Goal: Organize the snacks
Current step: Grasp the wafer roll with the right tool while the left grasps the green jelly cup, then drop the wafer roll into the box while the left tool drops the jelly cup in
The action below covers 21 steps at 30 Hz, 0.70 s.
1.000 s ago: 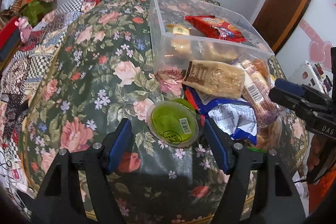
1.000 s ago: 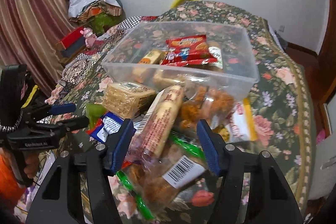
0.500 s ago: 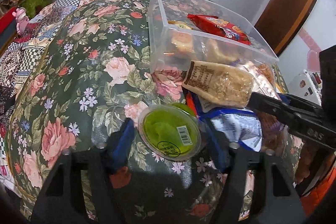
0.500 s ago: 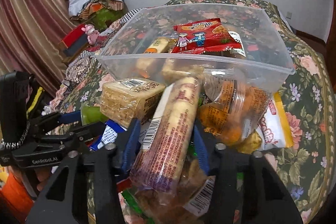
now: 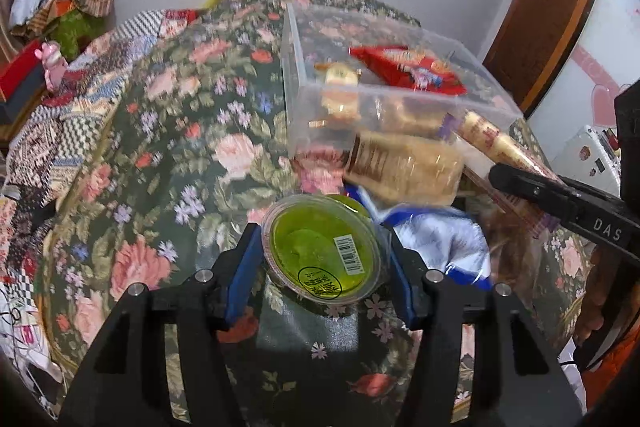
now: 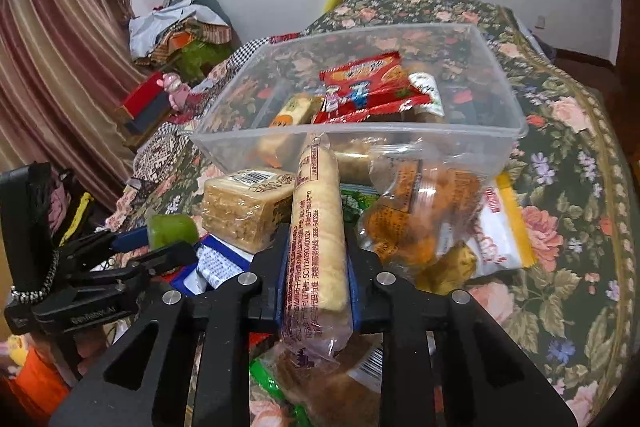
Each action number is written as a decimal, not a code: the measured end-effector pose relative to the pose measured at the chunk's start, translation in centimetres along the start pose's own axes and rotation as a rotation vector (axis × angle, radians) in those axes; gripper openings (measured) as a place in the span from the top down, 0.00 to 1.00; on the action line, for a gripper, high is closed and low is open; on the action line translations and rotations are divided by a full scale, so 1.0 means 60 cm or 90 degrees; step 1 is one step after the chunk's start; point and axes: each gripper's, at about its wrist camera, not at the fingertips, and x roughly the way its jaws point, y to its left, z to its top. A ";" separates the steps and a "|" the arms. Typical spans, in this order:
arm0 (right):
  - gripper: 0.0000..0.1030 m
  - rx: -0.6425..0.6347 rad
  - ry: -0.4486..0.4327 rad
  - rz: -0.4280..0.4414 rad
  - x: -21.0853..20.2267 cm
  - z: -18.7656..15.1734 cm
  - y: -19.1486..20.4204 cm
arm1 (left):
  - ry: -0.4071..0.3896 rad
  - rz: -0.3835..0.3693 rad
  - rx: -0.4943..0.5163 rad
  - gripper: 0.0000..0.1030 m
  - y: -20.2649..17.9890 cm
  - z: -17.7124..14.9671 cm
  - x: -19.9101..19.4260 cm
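Observation:
My left gripper (image 5: 322, 267) is shut on a green jelly cup (image 5: 324, 253) with a barcode lid, on the floral cloth. It also shows in the right wrist view (image 6: 172, 229). My right gripper (image 6: 316, 275) is shut on a long cracker roll (image 6: 318, 239) and holds it tilted toward the clear plastic bin (image 6: 360, 131); the roll shows in the left wrist view (image 5: 504, 151) too. The bin (image 5: 304, 87) holds a red snack pack (image 6: 368, 83) and small wrapped cakes.
Loose snacks lie in front of the bin: a tan wafer block (image 6: 248, 207), a blue-white bag (image 5: 440, 243), an orange bag (image 6: 416, 211), a white-yellow pack (image 6: 500, 227). The floral-covered table (image 5: 168, 147) drops off at left. Clutter lies beyond at left.
My left gripper closed in on the green cup and gripped it. My right gripper shut on the cracker roll and lifted it toward the bin.

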 end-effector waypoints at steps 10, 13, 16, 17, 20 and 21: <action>0.80 -0.012 -0.066 -0.013 -0.060 0.020 0.003 | -0.075 0.007 0.005 0.44 -0.013 0.055 -0.066; 0.80 -0.013 -0.089 -0.017 -0.074 0.031 -0.001 | -0.094 0.010 0.007 0.44 -0.019 0.076 -0.077; 0.80 -0.015 -0.108 -0.027 -0.082 0.044 -0.005 | -0.107 0.007 0.007 0.44 -0.022 0.096 -0.084; 0.80 -0.014 -0.115 -0.031 -0.084 0.049 -0.008 | -0.112 0.007 0.008 0.44 -0.024 0.103 -0.086; 0.80 -0.006 -0.134 -0.035 -0.092 0.064 -0.019 | -0.127 0.012 0.019 0.44 -0.031 0.122 -0.088; 0.80 -0.003 -0.140 -0.036 -0.093 0.070 -0.024 | -0.132 0.013 0.023 0.44 -0.034 0.129 -0.088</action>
